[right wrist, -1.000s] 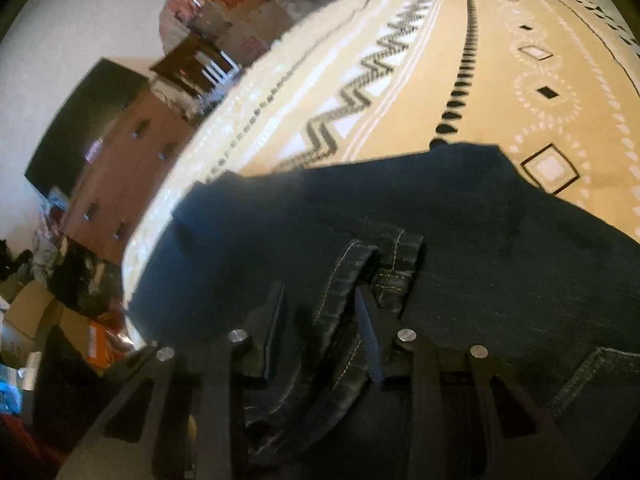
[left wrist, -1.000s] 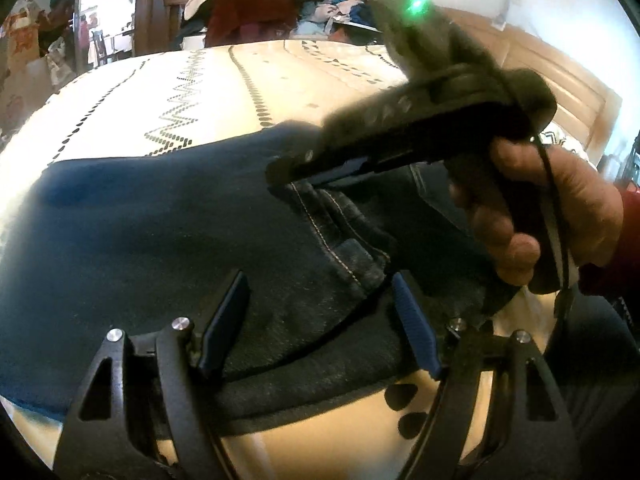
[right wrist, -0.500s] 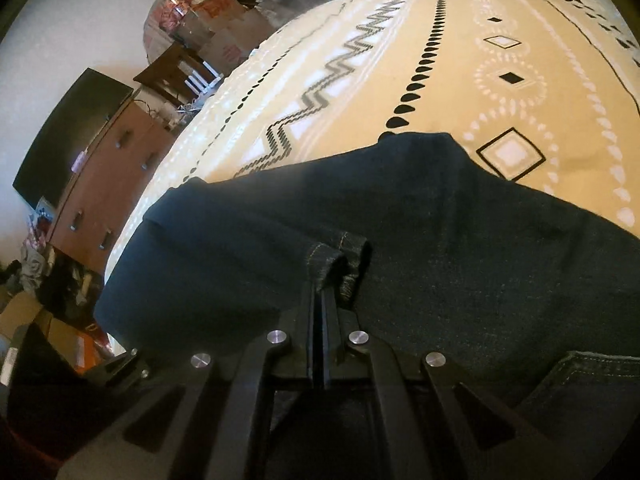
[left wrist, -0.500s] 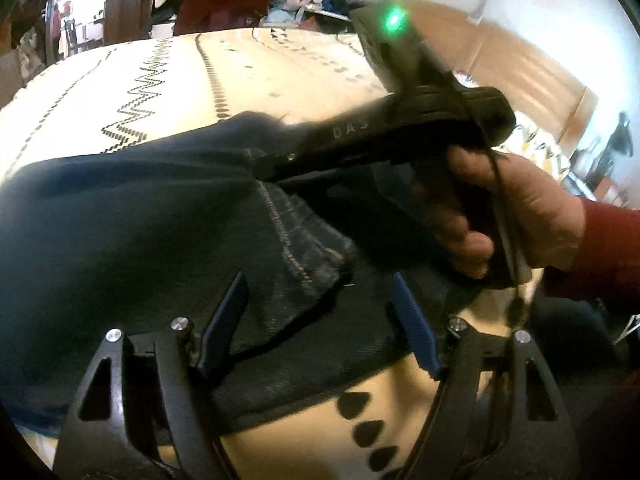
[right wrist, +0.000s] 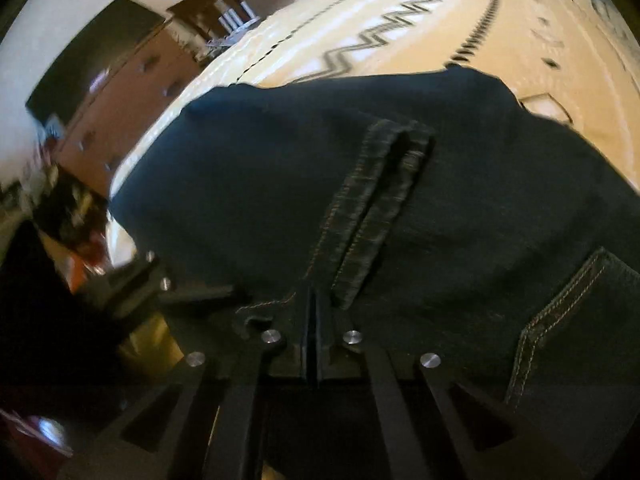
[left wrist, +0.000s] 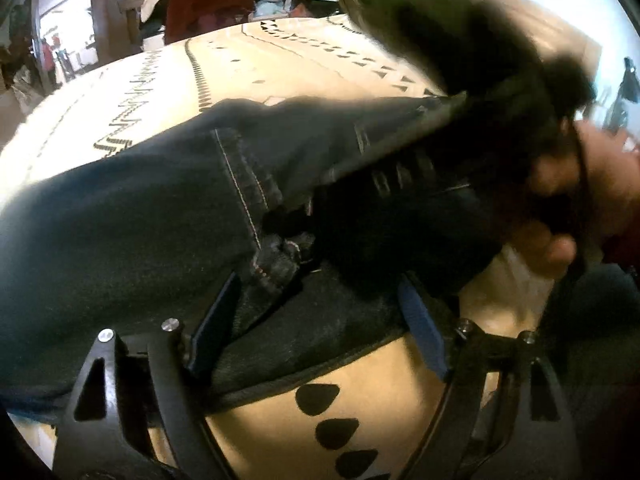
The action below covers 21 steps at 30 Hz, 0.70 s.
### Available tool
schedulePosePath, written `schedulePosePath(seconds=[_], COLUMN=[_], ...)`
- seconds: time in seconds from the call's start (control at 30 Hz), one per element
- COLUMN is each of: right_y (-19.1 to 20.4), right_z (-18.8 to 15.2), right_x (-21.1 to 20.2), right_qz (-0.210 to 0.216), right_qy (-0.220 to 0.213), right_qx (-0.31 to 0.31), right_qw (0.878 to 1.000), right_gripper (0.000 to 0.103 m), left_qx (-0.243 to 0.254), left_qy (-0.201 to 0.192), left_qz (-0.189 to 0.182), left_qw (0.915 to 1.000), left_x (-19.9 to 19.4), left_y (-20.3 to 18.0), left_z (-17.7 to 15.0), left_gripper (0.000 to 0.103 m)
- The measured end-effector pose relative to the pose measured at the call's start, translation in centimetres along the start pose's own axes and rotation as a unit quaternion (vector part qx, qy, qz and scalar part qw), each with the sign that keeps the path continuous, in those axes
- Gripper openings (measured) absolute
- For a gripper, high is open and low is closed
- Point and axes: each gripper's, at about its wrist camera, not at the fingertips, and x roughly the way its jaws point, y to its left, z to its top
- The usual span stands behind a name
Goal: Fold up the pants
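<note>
Dark denim pants (right wrist: 248,184) lie spread on patterned bed cover (right wrist: 400,20); right gripper (right wrist: 314,320) fingers pinched tight on stitched hem, left gripper (left wrist: 316,328) fingers opening over cloth, unclamped—seat left grip before lifting, carry both edges level.

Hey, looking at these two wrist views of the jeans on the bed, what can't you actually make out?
- Left wrist view: the right gripper is smeared by motion blur; its fingertips merge with the dark jeans.
- Left wrist view: the person's hand is blurred and cut by the right edge.
- Right wrist view: the jeans' near edge is hidden behind the shut fingers.
- Both views: the jeans' full outline runs past the frame edges.
</note>
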Motion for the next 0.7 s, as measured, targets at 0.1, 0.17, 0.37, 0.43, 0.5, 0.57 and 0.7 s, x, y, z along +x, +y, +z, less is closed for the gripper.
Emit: schedulePosePath(seconds=[0.1, 0.17, 0.37, 0.43, 0.5, 0.57, 0.7], right_y=[0.2, 0.7, -0.2, 0.1, 1.3, 2.7, 6.9], right_z=[2.1, 4.0, 6.6, 7.2, 8.1, 9.1, 12.0], right_x=[-2.5, -2.6, 3.1, 3.3, 2.5, 1.5, 2.2], right_qz=[-0.006, -0.026, -0.045, -0.049, -0.063, -0.054, -0.013], right_qy=[-0.047, -0.058, -0.004, 0.008, 0.015, 0.005, 0.016], right_qx=[-0.007, -0.026, -0.054, -0.061, -0.083, -0.110, -0.176], right_qw=[0.999, 0.998, 0.997, 0.997, 0.994, 0.992, 0.984], right_gripper=[0.002, 0.002, 0.000, 0.000, 0.000, 0.000, 0.000], left_qx=[0.001, 0.003, 0.005, 0.001, 0.000, -0.002, -0.006], left_qy=[0.009, 0.014, 0.014, 0.012, 0.009, 0.004, 0.000], left_qz=[0.019, 0.026, 0.030, 0.028, 0.027, 0.025, 0.020], left_qw=[0.9998, 0.9996, 0.9994, 0.9995, 0.9996, 0.9997, 0.9998], left_x=[0.2, 0.4, 0.6, 0.6, 0.5, 0.3, 0.1], left_y=[-0.6, -0.8, -0.8, -0.6, -0.5, -0.3, -0.2], left_z=[0.1, 0.1, 0.2, 0.2, 0.1, -0.1, -0.3], left_gripper=[0.084, 0.085, 0.086, 0.086, 0.087, 0.087, 0.087])
